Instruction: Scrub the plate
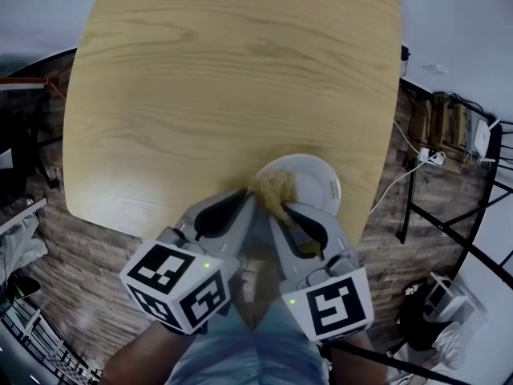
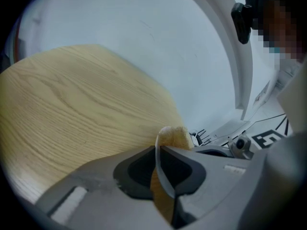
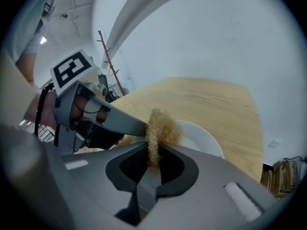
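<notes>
A white plate [image 1: 317,180] lies at the near edge of the wooden table [image 1: 224,79]. My left gripper [image 1: 244,204] is shut on its near-left rim; in the left gripper view the thin white rim [image 2: 157,166] runs edge-on between the jaws of the left gripper [image 2: 159,153]. My right gripper [image 1: 282,212] is shut on a straw-coloured fibrous scrubber [image 1: 272,189], which rests on the plate's left side. The right gripper view shows the scrubber [image 3: 158,126] sticking out of the right gripper [image 3: 154,153], with the plate [image 3: 205,141] beyond it and the left gripper's finger [image 3: 120,121] right beside it.
The plate sits close to the table's near-right corner, with wooden floor below. Cables and a power strip [image 1: 433,157] lie on the floor at the right by a black metal frame [image 1: 417,211]. The person's knees [image 1: 240,351] are under the grippers.
</notes>
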Available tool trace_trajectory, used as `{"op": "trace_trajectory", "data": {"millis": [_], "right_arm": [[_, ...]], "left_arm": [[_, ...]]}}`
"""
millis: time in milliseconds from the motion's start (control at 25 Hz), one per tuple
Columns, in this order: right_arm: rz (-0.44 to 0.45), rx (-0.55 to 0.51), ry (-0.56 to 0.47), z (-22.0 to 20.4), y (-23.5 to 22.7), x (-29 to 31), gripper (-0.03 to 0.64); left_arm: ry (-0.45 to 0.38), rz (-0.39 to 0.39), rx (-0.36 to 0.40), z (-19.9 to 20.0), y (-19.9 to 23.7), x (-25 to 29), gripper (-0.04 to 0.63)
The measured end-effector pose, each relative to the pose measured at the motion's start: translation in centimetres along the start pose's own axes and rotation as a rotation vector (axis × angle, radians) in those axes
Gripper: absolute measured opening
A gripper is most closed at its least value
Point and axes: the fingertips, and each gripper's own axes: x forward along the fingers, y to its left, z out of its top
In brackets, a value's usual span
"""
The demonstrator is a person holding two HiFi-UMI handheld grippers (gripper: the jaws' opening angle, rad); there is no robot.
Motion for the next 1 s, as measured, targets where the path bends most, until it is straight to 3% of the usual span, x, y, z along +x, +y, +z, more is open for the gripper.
{"op": "trace_trajectory", "data": {"millis": [160, 480, 840, 1000], "right_arm": [[0.029, 0.037, -0.001, -0.6, 1.0, -0.2, 0.041], [0.071, 0.079, 0.01, -2.3, 2.4, -1.3, 0.042], [0.146, 0.1, 0.016, -4.1, 5.3, -3.3, 0.043], [0.117, 0.104, -0.026, -3.8, 4.9, -5.0, 0.043]], "left_arm": [[-0.022, 0.001, -0.032, 0.3, 0.2, 0.0, 0.054], [-0.031, 0.011, -0.017, 0.5, 0.3, 0.1, 0.054], [-0.053, 0.032, 0.036, 0.9, 0.3, -0.1, 0.055], [-0.056, 0.051, 0.08, 1.3, 0.4, 0.0, 0.055]]}}
